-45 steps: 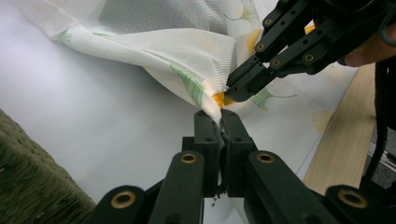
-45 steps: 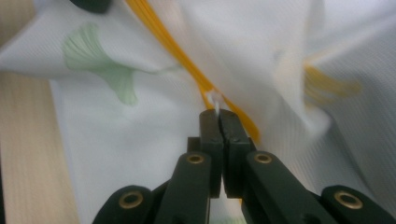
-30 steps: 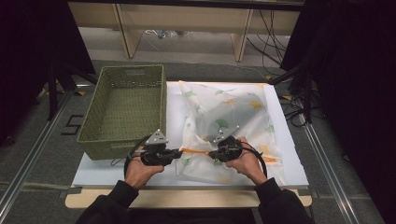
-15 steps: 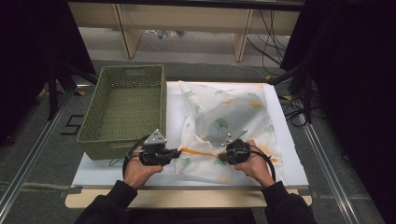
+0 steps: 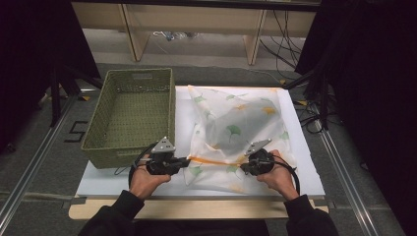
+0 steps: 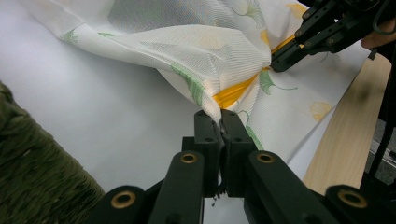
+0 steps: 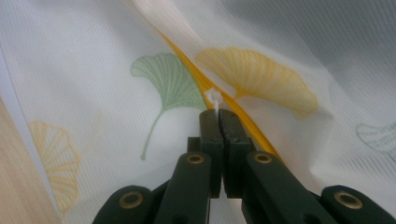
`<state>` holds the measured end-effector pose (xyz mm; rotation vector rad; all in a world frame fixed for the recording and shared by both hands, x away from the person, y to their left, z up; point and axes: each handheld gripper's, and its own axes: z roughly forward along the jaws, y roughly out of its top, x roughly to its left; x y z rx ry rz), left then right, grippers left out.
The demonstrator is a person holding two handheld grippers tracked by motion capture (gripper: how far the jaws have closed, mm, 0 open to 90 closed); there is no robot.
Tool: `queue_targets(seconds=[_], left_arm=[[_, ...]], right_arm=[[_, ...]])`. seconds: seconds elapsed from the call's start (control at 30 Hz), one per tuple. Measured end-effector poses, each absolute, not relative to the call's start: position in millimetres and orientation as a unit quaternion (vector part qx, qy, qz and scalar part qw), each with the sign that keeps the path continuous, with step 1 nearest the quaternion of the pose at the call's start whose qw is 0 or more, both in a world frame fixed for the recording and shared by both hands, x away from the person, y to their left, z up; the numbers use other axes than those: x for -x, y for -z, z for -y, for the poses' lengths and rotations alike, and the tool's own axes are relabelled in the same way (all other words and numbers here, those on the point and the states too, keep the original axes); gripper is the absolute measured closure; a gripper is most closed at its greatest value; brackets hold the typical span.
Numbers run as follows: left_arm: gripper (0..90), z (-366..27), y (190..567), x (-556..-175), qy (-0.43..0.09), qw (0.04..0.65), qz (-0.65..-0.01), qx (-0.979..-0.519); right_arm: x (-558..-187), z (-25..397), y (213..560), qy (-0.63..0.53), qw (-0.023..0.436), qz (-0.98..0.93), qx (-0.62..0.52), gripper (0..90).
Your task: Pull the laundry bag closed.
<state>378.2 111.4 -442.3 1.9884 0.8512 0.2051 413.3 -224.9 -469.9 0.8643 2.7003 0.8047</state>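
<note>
A white mesh bag printed with green and orange leaves lies on the white board. An orange zipper runs along its near edge. My left gripper is shut on the bag's fabric at the zipper's left end. My right gripper is shut on the small white zipper pull, its jaws pressed together. The zipper stretches taut between the two grippers. The right gripper also appears far off in the left gripper view.
A green woven basket, nothing inside, stands to the left of the bag, close beside my left hand. The white board rests on a wooden table edge. Dark floor, rails and cables surround the table.
My right gripper has moved to the right along the zipper, away from the left gripper. The left gripper has stayed where it was, still shut on the bag.
</note>
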Motion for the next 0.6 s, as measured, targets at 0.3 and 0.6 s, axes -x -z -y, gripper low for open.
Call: queue_targets(seconds=[0.3,0.6], left_arm=[[86.7,-111.9,442.9,-378.9,-0.085,0.465,-0.349,-0.809],[86.6,-113.1,442.6,-378.8,-0.087,0.465,-0.348,-0.809]], right_arm=[[-411.0,235.7,467.9,-0.262,0.098,-0.912,-0.3,90.0],[-407.3,256.1,466.3,-0.255,0.103,-0.909,-0.315,90.0]])
